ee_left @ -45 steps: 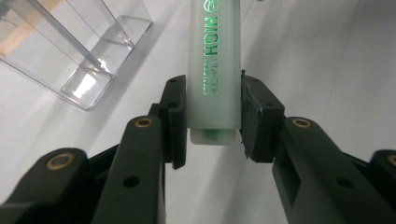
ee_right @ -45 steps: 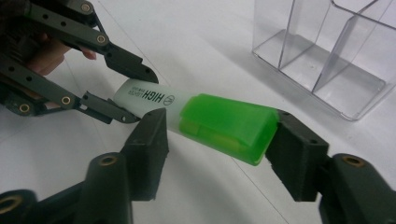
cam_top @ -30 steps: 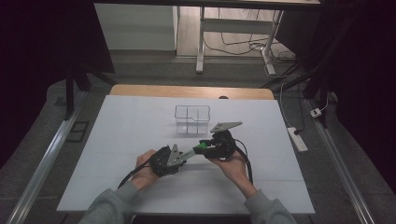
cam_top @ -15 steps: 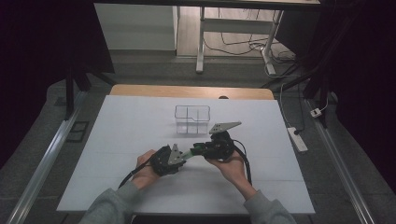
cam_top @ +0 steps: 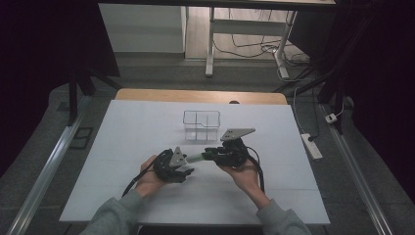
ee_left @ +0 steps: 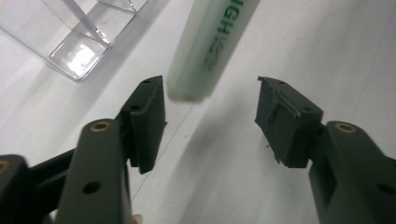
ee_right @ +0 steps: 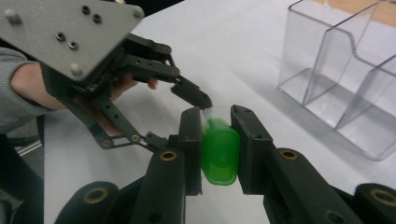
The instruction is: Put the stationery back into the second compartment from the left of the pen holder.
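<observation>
High view: The table (cam_top: 122,147) carries a clear organizer (cam_top: 201,126) at 12 o'clock from the two grippers. The left gripper (cam_top: 188,170) sits at 9 o'clock of the right gripper (cam_top: 209,153). A pale green highlighter (cam_top: 195,157) spans the gap between them, lifted off the surface and extending from the right gripper toward 9 o'clock.

Left gripper view: The jaws stand spread apart, gripping nothing. The highlighter (ee_left: 212,44) enters from 12 o'clock; its blunt end lies between the jaw tips, just beside the jaw at 9 o'clock. Contact cannot be confirmed. The organizer (ee_left: 79,32) sits at 11 o'clock.

Right gripper view: The right gripper (ee_right: 219,140) is clamped on the green cap end of the highlighter (ee_right: 219,151). The left gripper (ee_right: 187,114) brackets the far end, jaws apart. The organizer (ee_right: 345,79) stands at 2 o'clock.

Handling: The highlighter is judged light, rigid and smooth-sided plastic, so it may slip or pivot under a one-end grip. Take hold across the barrel, clear of the cap seam. Pulling may separate the cap.
</observation>
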A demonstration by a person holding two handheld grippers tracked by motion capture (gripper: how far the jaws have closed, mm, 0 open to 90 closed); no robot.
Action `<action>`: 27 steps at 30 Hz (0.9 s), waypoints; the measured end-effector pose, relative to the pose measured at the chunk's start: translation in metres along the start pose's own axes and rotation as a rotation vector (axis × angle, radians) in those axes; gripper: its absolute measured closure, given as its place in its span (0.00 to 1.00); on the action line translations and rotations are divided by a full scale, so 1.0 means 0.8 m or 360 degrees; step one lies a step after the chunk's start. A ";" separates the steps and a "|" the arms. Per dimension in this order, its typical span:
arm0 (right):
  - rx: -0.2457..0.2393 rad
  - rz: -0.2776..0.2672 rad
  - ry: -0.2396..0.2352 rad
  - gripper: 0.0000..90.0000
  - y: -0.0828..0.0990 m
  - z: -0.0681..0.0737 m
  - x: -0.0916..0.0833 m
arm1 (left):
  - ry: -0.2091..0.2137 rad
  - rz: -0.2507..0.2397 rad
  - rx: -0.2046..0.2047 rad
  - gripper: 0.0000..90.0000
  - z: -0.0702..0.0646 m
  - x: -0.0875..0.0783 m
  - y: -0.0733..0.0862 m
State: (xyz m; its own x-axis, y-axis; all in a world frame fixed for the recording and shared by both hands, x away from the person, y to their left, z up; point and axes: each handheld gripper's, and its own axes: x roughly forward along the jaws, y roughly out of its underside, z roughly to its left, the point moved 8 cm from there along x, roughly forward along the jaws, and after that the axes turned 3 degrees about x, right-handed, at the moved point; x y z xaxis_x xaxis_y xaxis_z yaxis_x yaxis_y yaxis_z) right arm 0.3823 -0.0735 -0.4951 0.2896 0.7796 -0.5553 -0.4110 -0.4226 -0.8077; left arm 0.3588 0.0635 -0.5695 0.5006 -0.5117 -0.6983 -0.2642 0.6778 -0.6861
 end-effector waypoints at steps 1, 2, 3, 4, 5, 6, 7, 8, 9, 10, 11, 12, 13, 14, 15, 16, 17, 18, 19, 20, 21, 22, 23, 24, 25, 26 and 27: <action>-0.0001 -0.0010 0.0006 0.82 -0.001 -0.001 -0.001 | 0.0010 -0.0011 -0.0018 0.43 0.001 -0.003 0.000; 0.0001 -0.0012 0.0014 0.82 -0.001 -0.003 -0.002 | 0.0017 -0.0021 -0.0039 0.42 0.003 -0.005 0.001; 0.0007 -0.0014 0.0014 0.83 0.000 -0.004 -0.003 | 0.0024 -0.0031 -0.0057 0.42 0.004 -0.007 0.002; 0.0010 -0.0015 0.0020 0.83 0.000 -0.006 -0.004 | 0.0027 -0.0035 -0.0073 0.41 0.006 -0.009 0.003; 0.0011 -0.0018 0.0022 0.83 0.000 -0.006 -0.004 | 0.0028 -0.0047 -0.0094 0.41 0.008 -0.010 0.004; 0.0012 -0.0017 0.0025 0.83 0.000 -0.007 -0.004 | 0.0027 -0.0048 -0.0104 0.41 0.010 -0.012 0.005; 0.0011 -0.0018 0.0027 0.83 0.000 -0.007 -0.005 | 0.0029 -0.0054 -0.0123 0.41 0.011 -0.014 0.007; 0.0008 -0.0019 0.0029 0.83 0.000 -0.008 -0.005 | 0.0032 -0.0054 -0.0136 0.41 0.013 -0.016 0.009; 0.0006 -0.0022 0.0032 0.83 -0.001 -0.008 -0.005 | 0.0034 -0.0056 -0.0146 0.41 0.014 -0.019 0.011; 0.0005 -0.0025 0.0032 0.83 -0.001 -0.008 -0.006 | 0.0031 -0.0060 -0.0158 0.41 0.016 -0.021 0.013; 0.0005 -0.0027 0.0033 0.83 -0.001 -0.008 -0.006 | 0.0029 -0.0060 -0.0165 0.41 0.017 -0.024 0.015; 0.0004 -0.0030 0.0035 0.83 -0.002 -0.008 -0.007 | 0.0022 -0.0066 -0.0175 0.41 0.018 -0.028 0.017; 0.0003 -0.0032 0.0040 0.83 -0.002 -0.009 -0.008 | 0.0015 -0.0064 -0.0174 0.41 0.019 -0.032 0.021; 0.0002 -0.0034 0.0040 0.83 -0.002 -0.009 -0.008 | 0.0002 -0.0063 -0.0180 0.41 0.020 -0.035 0.024; -0.0002 -0.0039 0.0042 0.83 -0.003 -0.010 -0.009 | -0.0011 -0.0055 -0.0179 0.41 0.022 -0.039 0.027; -0.0002 -0.0040 0.0045 0.83 -0.003 -0.010 -0.010 | -0.0021 -0.0056 -0.0187 0.40 0.024 -0.043 0.031; 0.0000 -0.0045 0.0046 0.83 -0.004 -0.010 -0.011 | -0.0027 -0.0058 -0.0201 0.40 0.027 -0.047 0.034; 0.0002 -0.0052 0.0046 0.83 -0.005 -0.010 -0.012 | -0.0033 -0.0060 -0.0217 0.40 0.029 -0.051 0.037; -0.0001 -0.0056 0.0048 0.83 -0.006 -0.011 -0.012 | -0.0041 -0.0063 -0.0230 0.40 0.031 -0.054 0.039; -0.0002 -0.0057 0.0050 0.83 -0.006 -0.011 -0.013 | -0.0050 -0.0064 -0.0242 0.40 0.033 -0.058 0.042; -0.0004 -0.0054 0.0053 0.83 -0.007 -0.012 -0.014 | -0.0054 -0.0064 -0.0253 0.40 0.034 -0.060 0.045; -0.0009 -0.0058 0.0056 0.83 -0.008 -0.012 -0.015 | -0.0060 -0.0061 -0.0264 0.40 0.036 -0.063 0.048; -0.0007 -0.0064 0.0056 0.83 -0.009 -0.013 -0.015 | -0.0067 -0.0059 -0.0270 0.39 0.037 -0.066 0.051; -0.0006 -0.0070 0.0058 0.83 -0.010 -0.013 -0.016 | -0.0074 -0.0057 -0.0277 0.39 0.038 -0.068 0.055; -0.0006 -0.0077 0.0058 0.83 -0.012 -0.014 -0.017 | -0.0077 -0.0056 -0.0285 0.39 0.038 -0.071 0.058; -0.0006 -0.0086 0.0056 0.83 -0.013 -0.014 -0.018 | -0.0084 -0.0055 -0.0296 0.39 0.039 -0.074 0.062; -0.0005 -0.0089 0.0056 0.83 -0.015 -0.015 -0.019 | -0.0087 -0.0053 -0.0303 0.39 0.039 -0.077 0.066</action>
State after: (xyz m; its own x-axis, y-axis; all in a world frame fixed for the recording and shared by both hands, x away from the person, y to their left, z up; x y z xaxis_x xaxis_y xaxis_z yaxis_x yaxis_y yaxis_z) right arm 0.3930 -0.0862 -0.4794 0.3422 0.7853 -0.5160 -0.3905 -0.3806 -0.8382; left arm 0.3401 0.1472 -0.5562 0.5545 -0.4990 -0.6660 -0.3954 0.5462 -0.7385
